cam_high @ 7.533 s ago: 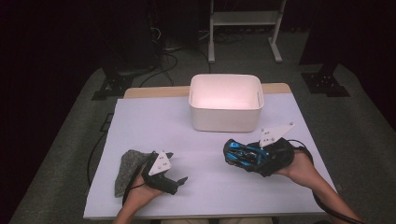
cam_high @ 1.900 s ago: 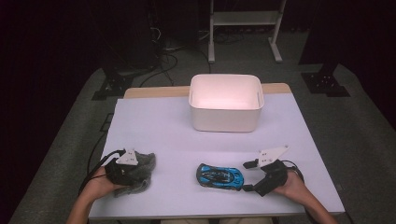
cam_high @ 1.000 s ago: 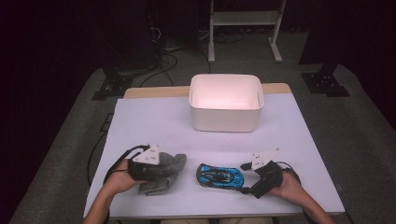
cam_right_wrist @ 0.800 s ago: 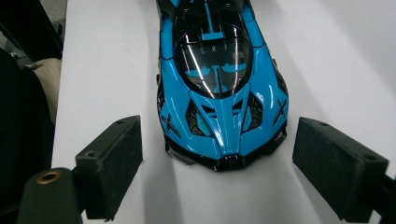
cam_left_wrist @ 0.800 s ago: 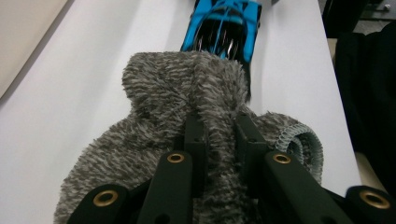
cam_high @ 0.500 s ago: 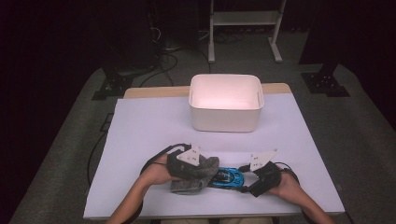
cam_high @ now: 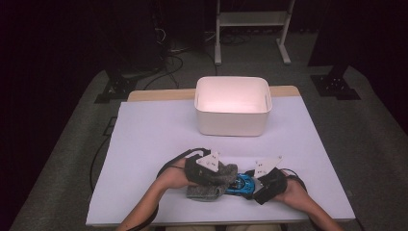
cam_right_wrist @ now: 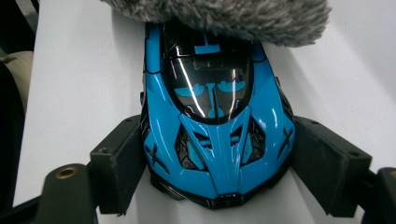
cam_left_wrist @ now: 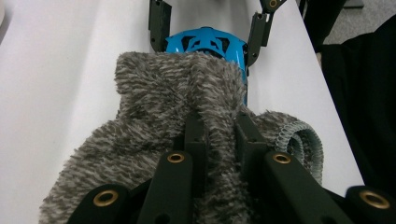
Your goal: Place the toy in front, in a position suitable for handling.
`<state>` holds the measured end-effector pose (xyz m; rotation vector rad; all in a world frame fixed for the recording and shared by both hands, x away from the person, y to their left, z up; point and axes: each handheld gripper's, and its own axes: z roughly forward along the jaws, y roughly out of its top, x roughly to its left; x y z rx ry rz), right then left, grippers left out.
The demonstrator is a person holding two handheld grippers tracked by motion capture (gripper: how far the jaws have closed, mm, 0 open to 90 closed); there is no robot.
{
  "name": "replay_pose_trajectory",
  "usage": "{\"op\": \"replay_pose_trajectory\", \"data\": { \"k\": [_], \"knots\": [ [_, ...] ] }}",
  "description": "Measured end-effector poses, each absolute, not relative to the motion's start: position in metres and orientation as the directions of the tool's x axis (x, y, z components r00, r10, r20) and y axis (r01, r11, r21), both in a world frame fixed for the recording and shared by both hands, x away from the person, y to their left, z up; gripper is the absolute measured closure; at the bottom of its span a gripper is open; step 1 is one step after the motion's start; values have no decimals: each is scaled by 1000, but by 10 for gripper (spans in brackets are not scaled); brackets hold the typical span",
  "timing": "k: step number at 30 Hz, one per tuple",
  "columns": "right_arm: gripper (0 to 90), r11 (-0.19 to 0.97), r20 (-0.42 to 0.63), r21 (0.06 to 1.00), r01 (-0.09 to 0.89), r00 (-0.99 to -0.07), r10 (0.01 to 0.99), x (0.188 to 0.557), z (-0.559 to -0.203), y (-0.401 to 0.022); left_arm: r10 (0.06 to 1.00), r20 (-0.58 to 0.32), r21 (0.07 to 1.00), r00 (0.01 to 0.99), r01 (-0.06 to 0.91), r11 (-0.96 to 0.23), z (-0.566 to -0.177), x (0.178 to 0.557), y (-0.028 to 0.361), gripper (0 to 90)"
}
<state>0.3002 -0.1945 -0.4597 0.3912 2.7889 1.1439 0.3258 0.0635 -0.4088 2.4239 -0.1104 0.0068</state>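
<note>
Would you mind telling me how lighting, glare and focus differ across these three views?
High view: surroundings dark, table lit, bin glowing pinkish and slightly overexposed. Left gripper view: cloth sharp, table nearly blown out. Right gripper view: streaks of glare on the car windscreen, cloth at top soft.

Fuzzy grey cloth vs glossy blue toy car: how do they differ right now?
The fuzzy grey cloth is soft, matte and crumpled; the glossy blue toy car is hard and shiny. The cloth is pinched in the left gripper, draped over one end of the car; the car sits on the table between the right gripper jaws. Both lie at the near edge.
</note>
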Motion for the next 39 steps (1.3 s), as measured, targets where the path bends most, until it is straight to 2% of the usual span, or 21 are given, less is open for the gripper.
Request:
{"op": "replay_pose_trajectory", "data": {
  "k": [18,25,32,39],
  "knots": [
    [217,685,-3,707,178,-967,255,301,-461,-196,7,27,647,1000,-12,-763,-409,327,107,787],
    [218,685,1,706,181,-967,255,302,-461,-196,-26,36,643,999,-43,-765,-406,326,92,787],
    [219,684,0,708,177,-968,250,302,-461,-196,-106,46,643,993,-110,-758,-405,323,59,787],
    [220,679,4,712,179,-968,250,302,-462,-197,-106,48,629,993,-112,-769,-409,323,55,786]
  ]
}}
